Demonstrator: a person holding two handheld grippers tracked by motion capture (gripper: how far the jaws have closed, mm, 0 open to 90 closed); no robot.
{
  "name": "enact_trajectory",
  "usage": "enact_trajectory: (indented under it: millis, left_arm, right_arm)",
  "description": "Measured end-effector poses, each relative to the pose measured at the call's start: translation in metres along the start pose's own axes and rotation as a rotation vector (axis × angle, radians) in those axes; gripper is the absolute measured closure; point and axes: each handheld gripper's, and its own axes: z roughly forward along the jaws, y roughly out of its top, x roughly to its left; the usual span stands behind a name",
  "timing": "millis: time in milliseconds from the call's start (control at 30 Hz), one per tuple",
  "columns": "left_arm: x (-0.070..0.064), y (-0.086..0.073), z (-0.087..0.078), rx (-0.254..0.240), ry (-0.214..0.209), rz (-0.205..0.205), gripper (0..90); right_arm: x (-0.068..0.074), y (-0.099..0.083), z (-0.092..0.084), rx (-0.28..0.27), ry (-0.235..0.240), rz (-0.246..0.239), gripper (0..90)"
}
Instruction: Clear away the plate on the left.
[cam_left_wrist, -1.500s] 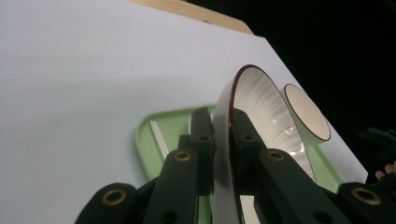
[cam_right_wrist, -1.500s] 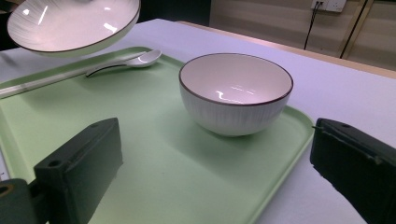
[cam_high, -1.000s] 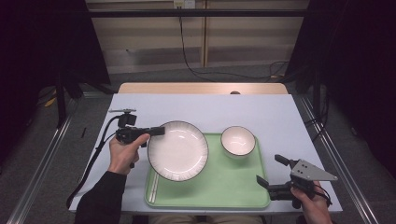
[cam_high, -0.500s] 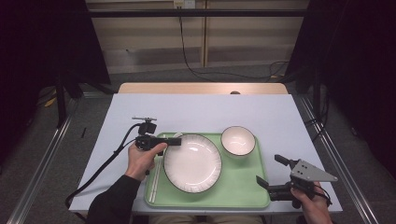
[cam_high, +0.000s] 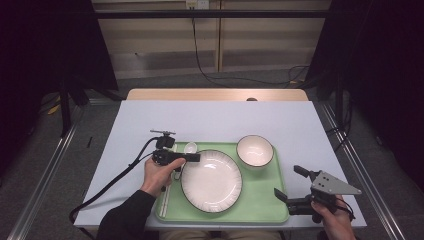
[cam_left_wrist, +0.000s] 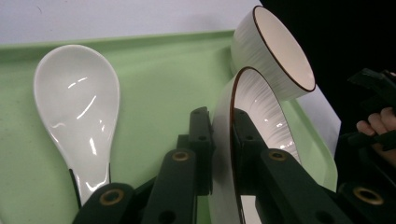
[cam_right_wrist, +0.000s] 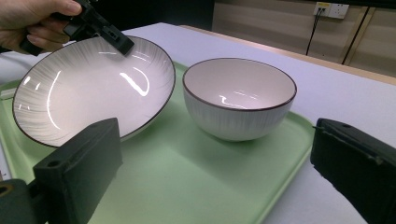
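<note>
A white plate with a dark rim (cam_high: 211, 181) lies over the left half of a green tray (cam_high: 270, 202). My left gripper (cam_high: 195, 158) is shut on its far-left rim. In the left gripper view the jaws (cam_left_wrist: 222, 126) pinch the rim of the plate (cam_left_wrist: 261, 107), which is tilted with the held side up. A white bowl (cam_high: 255, 150) stands at the tray's far right corner. My right gripper (cam_high: 289, 182) hangs open off the tray's near right corner. In its own view the right gripper (cam_right_wrist: 215, 140) is empty, facing the bowl (cam_right_wrist: 238, 93) and the plate (cam_right_wrist: 88, 84).
A white ceramic spoon (cam_high: 190, 148) lies in the tray's far left corner, close to the left jaws; its bowl (cam_left_wrist: 77, 102) shows large in the left gripper view. Pale sticks (cam_high: 165, 200) lie along the tray's left edge. The left gripper's black cable (cam_high: 110, 185) trails off the table's near left.
My left gripper has carried the plate rightward and down, from the table left of the tray onto the tray. The right gripper has stayed in place.
</note>
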Motion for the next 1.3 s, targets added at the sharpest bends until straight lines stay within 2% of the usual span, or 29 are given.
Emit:
enact_trajectory:
  millis: [167,200,300,567,833,900,1033,1100,1300]
  left_arm:
    - [0.002,-0.002,0.002,0.014,0.031,0.041,83.7]
    - [0.003,-0.002,0.003,0.018,0.048,0.052,84.0]
    - [0.005,-0.003,0.005,0.031,0.058,0.065,84.6]
    - [0.006,-0.006,0.009,0.041,0.053,0.087,84.8]
    - [0.008,-0.008,0.012,0.052,0.086,0.128,84.2]
    - [0.009,-0.008,0.012,0.063,0.075,0.129,84.4]
    - [0.01,-0.01,0.016,0.083,0.103,0.13,84.5]
    - [0.011,-0.009,0.016,0.09,0.097,0.137,84.6]
    - [0.01,-0.01,0.016,0.08,0.106,0.154,84.4]
  right_arm:
    - [0.0,0.0,0.0,-0.002,0.002,-0.001,1.9]
    - [0.0,0.0,0.0,-0.002,0.002,0.0,1.9]
    - [0.0,0.0,0.0,-0.001,0.0,0.0,1.9]
    - [0.0,0.0,0.0,0.003,-0.003,0.0,1.9]
    - [0.0,0.0,0.0,0.003,-0.002,0.0,1.9]
    - [0.0,0.0,0.0,0.003,-0.003,-0.003,1.9]
    - [0.0,0.0,0.001,0.002,0.002,-0.003,1.9]
    - [0.0,0.0,0.001,0.002,0.003,-0.004,1.9]
    - [0.0,0.0,0.001,0.004,-0.001,-0.004,1.9]
